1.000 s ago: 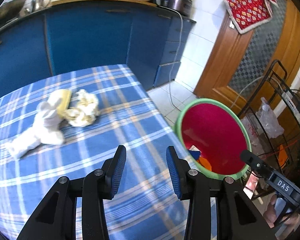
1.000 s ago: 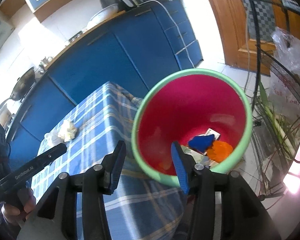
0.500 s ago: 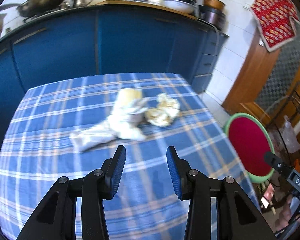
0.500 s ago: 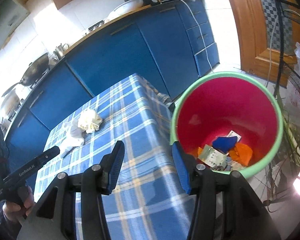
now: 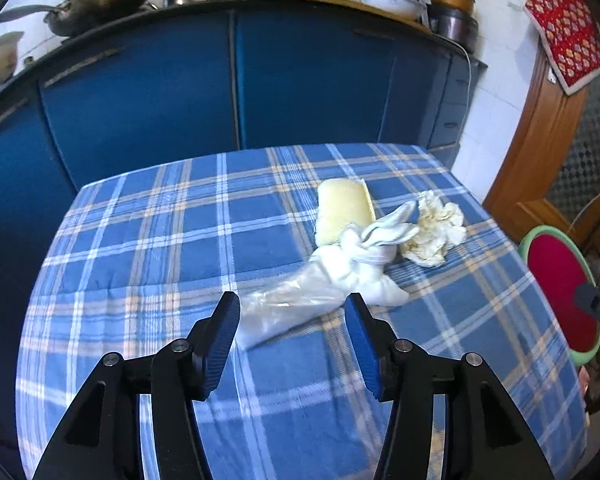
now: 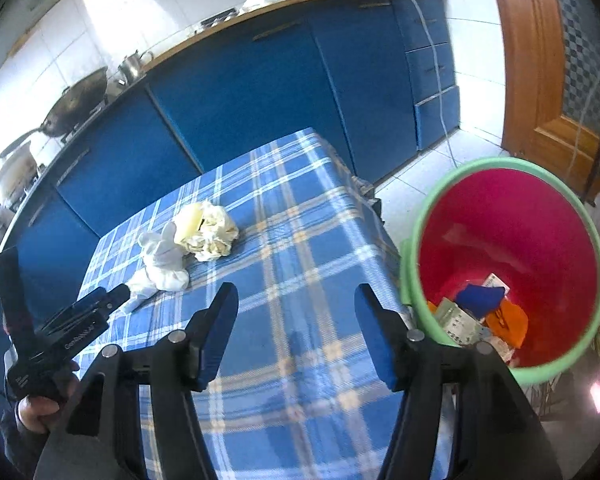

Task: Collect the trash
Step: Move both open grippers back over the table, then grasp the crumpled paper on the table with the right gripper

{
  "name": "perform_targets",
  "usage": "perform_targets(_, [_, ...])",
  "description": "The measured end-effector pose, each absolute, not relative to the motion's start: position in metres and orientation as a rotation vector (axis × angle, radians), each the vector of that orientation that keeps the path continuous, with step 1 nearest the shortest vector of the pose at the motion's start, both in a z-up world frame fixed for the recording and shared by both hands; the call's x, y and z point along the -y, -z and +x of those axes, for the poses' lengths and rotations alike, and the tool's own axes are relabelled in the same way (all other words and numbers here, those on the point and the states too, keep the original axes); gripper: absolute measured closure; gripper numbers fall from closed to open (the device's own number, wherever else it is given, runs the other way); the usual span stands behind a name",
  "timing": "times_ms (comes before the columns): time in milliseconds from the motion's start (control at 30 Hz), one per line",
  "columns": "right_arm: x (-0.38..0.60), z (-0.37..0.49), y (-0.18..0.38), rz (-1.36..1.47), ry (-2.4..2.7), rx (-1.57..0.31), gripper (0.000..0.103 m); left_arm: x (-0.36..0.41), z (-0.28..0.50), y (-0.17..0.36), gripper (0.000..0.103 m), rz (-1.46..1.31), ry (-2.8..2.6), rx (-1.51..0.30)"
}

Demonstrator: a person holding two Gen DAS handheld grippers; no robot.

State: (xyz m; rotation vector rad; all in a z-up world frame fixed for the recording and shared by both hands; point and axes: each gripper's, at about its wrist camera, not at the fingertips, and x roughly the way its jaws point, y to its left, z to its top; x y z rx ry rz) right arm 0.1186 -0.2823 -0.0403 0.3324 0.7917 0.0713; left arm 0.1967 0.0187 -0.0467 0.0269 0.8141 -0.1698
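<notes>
On the blue plaid table point(image 5: 148, 240) lie a knotted white plastic bag point(image 5: 340, 272) point(image 6: 160, 268), a yellow sponge point(image 5: 342, 208) point(image 6: 190, 220) and a crumpled cream paper wad point(image 5: 436, 232) point(image 6: 214, 232). My left gripper point(image 5: 292, 320) hovers just short of the bag's tail, its jaws opening, with nothing pressed between them. My right gripper point(image 6: 296, 312) hangs over the table's near right part, jaws opening and empty. The red bin with a green rim point(image 6: 508, 264) point(image 5: 556, 296) stands on the floor right of the table and holds several scraps.
Blue kitchen cabinets point(image 5: 228, 80) line the far side, with a wok point(image 5: 100, 0) and pots on the counter. A wooden door point(image 6: 548, 60) and a wire rack are at the right. A hand point(image 6: 36, 412) holds the left gripper's body point(image 6: 72, 328).
Both grippers swung left from the bin toward the table. The left now faces the white bag close up. Both sets of jaws stand wider than before.
</notes>
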Motion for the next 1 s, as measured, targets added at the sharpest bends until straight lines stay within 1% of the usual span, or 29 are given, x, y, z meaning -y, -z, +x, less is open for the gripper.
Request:
perform_targets(33, [0.278,0.122,0.041,0.330,-0.073,-0.798,0.040,-0.019,0.200,0.048,0.046,0.039,0.167,-0.815])
perform_targets(67, [0.273,0.128,0.042,0.326,-0.080,-0.809,0.040,-0.019,0.203,0.049,0.040,0.053,0.158,-0.810])
perform_targets(100, [0.269,0.133,0.042,0.320,-0.086,-0.818,0.040,-0.021,0.206,0.050,0.039,0.061,0.157,-0.810])
perform_targets(300, [0.243,0.162,0.046,0.272,-0.113,-0.842,0.040,-0.030,0.222,0.060,0.039,0.038,0.168,-0.828])
perform_targets(533, [0.218,0.197,0.058,0.237,-0.121,-0.868,0.040,-0.038,0.228,0.067,0.039,-0.008,0.216,-0.806])
perform_targets(600, [0.213,0.204,0.062,0.231,-0.124,-0.874,0.040,-0.040,0.229,0.069,0.044,-0.027,0.232,-0.807])
perform_targets(667, [0.208,0.213,0.066,0.218,-0.115,-0.879,0.040,-0.040,0.228,0.070,0.045,-0.035,0.243,-0.802])
perform_targets(700, [0.206,0.216,0.067,0.215,-0.114,-0.881,0.040,-0.040,0.228,0.071,0.054,-0.037,0.248,-0.802])
perform_targets(733, [0.203,0.221,0.070,0.211,-0.113,-0.884,0.040,-0.041,0.228,0.072,0.060,-0.036,0.251,-0.805])
perform_targets(967, [0.194,0.241,0.082,0.221,-0.116,-0.886,0.040,-0.045,0.229,0.076,0.065,-0.061,0.279,-0.816])
perform_targets(1000, [0.193,0.242,0.083,0.219,-0.119,-0.884,0.043,-0.045,0.229,0.076,0.066,-0.061,0.278,-0.816])
